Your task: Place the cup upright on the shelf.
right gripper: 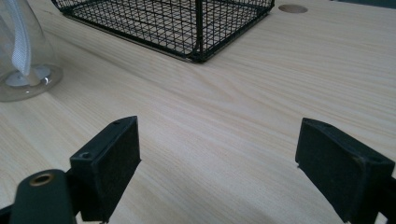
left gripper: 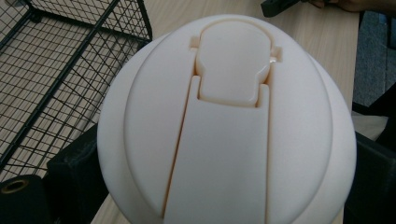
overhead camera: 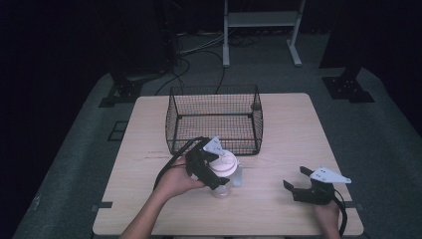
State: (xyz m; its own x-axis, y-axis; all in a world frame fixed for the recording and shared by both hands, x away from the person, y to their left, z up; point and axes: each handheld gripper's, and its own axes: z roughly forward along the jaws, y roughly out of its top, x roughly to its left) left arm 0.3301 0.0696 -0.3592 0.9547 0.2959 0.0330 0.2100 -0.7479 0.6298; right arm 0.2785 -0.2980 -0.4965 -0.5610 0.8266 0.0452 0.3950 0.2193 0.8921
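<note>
Jaws: left gripper (overhead camera: 211,167) clamped on cup lid (left gripper: 224,130) | right gripper (overhead camera: 297,181) wide open, empty | basket (overhead camera: 214,119) at 12 o'clock of cup

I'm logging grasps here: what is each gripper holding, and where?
The left gripper clamps the clear bottle's white lid by its sides; the right gripper holds nothing.

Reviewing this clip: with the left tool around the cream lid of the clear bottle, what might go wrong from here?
1. The left tool grips only the rounded cream plastic lid of the clear plastic bottle; the smooth dome might slip from its jaws.
2. The black wire basket stands just behind; a lift toward it may catch the near rim.
3. The right tool sits open and apart, so nothing steadies the bottle if it tips.
</note>
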